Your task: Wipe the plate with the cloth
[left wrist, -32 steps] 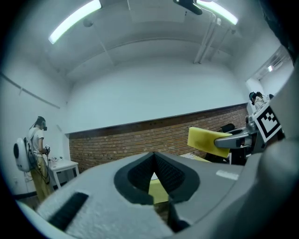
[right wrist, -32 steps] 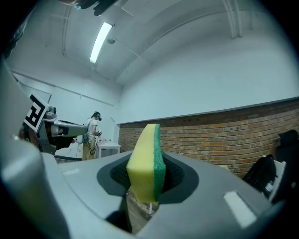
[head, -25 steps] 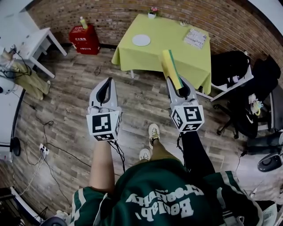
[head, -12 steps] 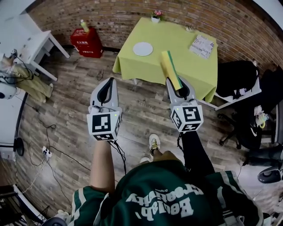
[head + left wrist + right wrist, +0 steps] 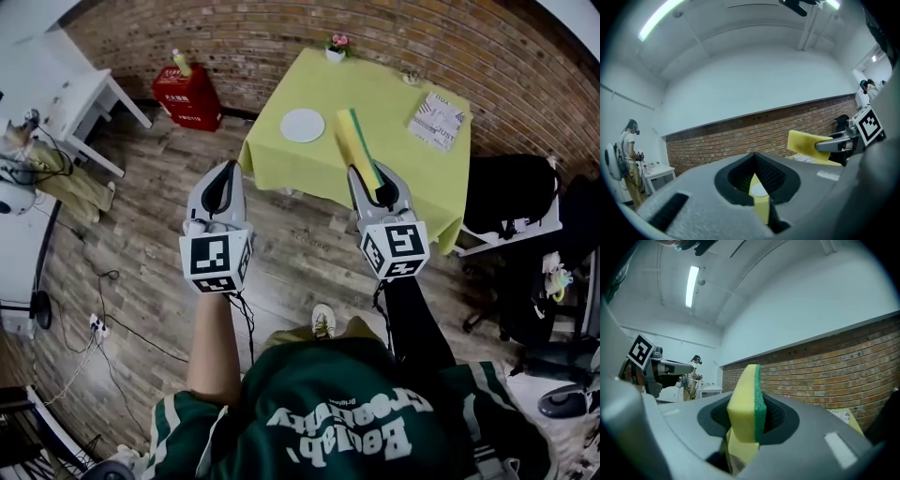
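Observation:
A white plate (image 5: pixel 302 125) lies on the near left part of a table with a yellow-green cloth (image 5: pixel 403 141), some way ahead of both grippers. My right gripper (image 5: pixel 374 184) is shut on a yellow sponge with a green side (image 5: pixel 356 145), which sticks up and forward out of the jaws. The right gripper view shows that sponge (image 5: pixel 745 404) upright between the jaws. My left gripper (image 5: pixel 223 174) is held level beside it, shut with nothing in it. Through its jaw tips in the left gripper view the plate (image 5: pixel 759 190) shows small and far off.
A booklet (image 5: pixel 438 119) and a small flower pot (image 5: pixel 337 45) are on the table. A red box (image 5: pixel 187 94) stands by the brick wall, a white table (image 5: pixel 70 89) at the left, black chairs (image 5: pixel 511 202) at the right. Cables cross the wooden floor. Another person (image 5: pixel 628 159) stands far off.
The table and plate have drawn nearer and lower in the head view as I step forward. Both grippers keep their pose, the sponge still held.

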The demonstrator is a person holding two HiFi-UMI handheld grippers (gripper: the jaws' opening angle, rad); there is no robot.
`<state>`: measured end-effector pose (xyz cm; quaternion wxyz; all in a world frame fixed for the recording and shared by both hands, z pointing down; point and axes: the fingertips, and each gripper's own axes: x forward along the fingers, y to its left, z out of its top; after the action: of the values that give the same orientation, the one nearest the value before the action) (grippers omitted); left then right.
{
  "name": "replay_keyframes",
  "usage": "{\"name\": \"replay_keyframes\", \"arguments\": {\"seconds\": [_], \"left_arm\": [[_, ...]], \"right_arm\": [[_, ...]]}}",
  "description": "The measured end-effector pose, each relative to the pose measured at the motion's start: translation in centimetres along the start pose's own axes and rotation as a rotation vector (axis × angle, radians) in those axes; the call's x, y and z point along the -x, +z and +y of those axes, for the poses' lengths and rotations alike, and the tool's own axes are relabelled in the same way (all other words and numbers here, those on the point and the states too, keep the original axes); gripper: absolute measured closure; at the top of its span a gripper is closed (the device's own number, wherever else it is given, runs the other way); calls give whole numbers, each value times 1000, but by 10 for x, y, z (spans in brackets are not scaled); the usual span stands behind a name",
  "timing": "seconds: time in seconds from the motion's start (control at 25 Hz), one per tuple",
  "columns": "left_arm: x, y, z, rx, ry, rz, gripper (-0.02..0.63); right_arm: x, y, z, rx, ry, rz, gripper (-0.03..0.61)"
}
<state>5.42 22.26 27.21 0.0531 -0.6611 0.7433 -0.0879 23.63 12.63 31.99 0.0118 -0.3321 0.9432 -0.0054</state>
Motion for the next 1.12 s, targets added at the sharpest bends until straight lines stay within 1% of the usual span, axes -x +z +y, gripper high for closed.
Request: {"name": "replay_keyframes", "arguments": {"seconds": [0.16,0.32,0.44,0.56,0.72,0.92,1.12], "left_arm": [[-17,-1,0,-23,11,9,609],[-34,-5,5,-35,15,17,609],[-50,-7,9,-59,6,8,609],[-73,-10,17,-75,-5,-10,609],[-111,-15,33,-83,-21,-37,609],[-169,-22,60,-61,-55,-68,609],[-230,-29,90,-48,-103,-72,609]], "right_arm": [[-15,-6,-16,-17,2,10,448],[-34,-9,-22,-28,9,13,449],[-52,-13,-24,-45,24,12,453],[-75,-17,-27,-41,32,22,453],[-112,-22,-34,-31,24,34,456],[-168,-30,-48,-25,-7,56,456],[-228,-35,-56,-39,-42,79,454]]}}
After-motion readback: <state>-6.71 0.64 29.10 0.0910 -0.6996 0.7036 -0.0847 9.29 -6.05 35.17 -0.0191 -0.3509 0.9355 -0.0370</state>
